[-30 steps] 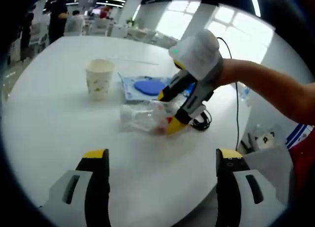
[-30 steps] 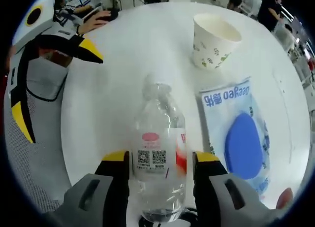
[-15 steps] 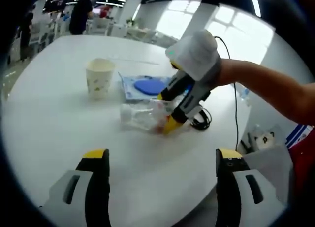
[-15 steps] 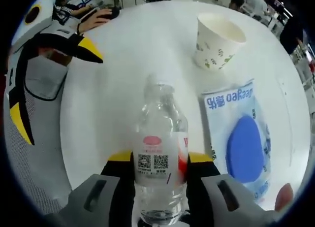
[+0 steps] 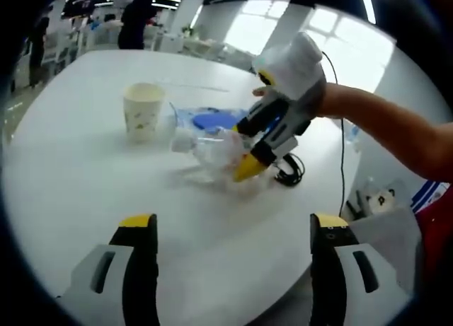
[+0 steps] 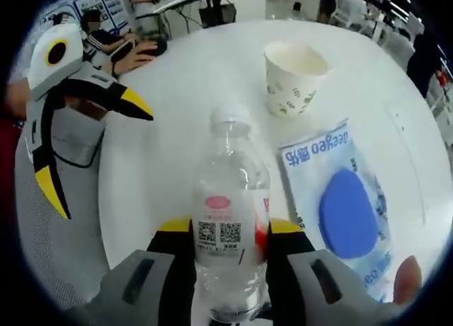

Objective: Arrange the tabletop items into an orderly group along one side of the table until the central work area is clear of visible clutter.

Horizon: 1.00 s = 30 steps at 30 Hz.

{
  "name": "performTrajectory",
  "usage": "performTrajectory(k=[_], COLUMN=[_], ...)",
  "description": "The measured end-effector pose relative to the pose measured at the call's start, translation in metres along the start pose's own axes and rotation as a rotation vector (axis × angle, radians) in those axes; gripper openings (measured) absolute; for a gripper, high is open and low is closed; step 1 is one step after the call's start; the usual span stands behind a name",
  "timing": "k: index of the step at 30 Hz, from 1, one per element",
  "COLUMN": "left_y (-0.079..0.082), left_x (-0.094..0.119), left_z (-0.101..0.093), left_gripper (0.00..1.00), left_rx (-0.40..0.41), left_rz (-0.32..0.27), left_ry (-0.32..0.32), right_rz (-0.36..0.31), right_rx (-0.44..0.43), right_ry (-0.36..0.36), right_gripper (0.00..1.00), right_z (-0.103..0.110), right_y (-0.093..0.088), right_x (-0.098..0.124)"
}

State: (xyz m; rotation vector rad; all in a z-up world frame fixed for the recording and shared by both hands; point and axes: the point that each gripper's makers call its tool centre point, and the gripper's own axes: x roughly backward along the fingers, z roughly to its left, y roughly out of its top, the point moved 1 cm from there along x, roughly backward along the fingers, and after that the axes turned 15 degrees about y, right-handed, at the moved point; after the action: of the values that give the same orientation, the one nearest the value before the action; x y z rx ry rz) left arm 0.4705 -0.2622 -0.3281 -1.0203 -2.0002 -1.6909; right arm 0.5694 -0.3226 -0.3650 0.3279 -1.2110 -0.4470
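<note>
My right gripper [image 6: 228, 228] is shut on a clear plastic bottle [image 6: 230, 199] with a white cap and a red label. In the left gripper view the same bottle [image 5: 212, 146] hangs just above the white table [image 5: 85, 170], held by the right gripper [image 5: 251, 153]. A patterned paper cup [image 5: 144, 112] stands beyond it, and a blue packet [image 5: 212, 122] lies behind the bottle. The cup [image 6: 293, 76] and the packet [image 6: 343, 209] also appear in the right gripper view. My left gripper [image 5: 230, 237] is open near the table's front edge, with nothing between its fingers.
A black cable [image 5: 290, 174] lies coiled on the table under the right hand. The table's round edge [image 5: 311, 269] runs close by my left gripper. Desks and people stand in the background. In the right gripper view the left gripper [image 6: 78, 110] shows at the left.
The right gripper has closed on the bottle and lifted it off the table, tilting it up. The left gripper has stayed still and open.
</note>
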Motion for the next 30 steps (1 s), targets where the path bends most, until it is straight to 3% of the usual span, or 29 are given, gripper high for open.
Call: performTrajectory(k=[11,21,30], left_y=[0.007,0.019,0.041], left_x=[0.004,0.013,0.026], left_z=[0.006,0.012,0.017], left_gripper=[0.85,0.84,0.83], left_rx=[0.028,0.076,0.108], left_rz=[-0.028,-0.078,-0.155], left_ry=[0.009,0.014,0.008], right_rz=[-0.276,-0.578,-0.693], right_rx=[-0.049,-0.077,-0.05], right_ry=[0.041,0.111,0.156], right_gripper=[0.37,0.37,0.37], right_z=[0.011,0.026,0.041], right_y=[0.02,0.045,0.064], right_x=[0.02,0.043,0.057])
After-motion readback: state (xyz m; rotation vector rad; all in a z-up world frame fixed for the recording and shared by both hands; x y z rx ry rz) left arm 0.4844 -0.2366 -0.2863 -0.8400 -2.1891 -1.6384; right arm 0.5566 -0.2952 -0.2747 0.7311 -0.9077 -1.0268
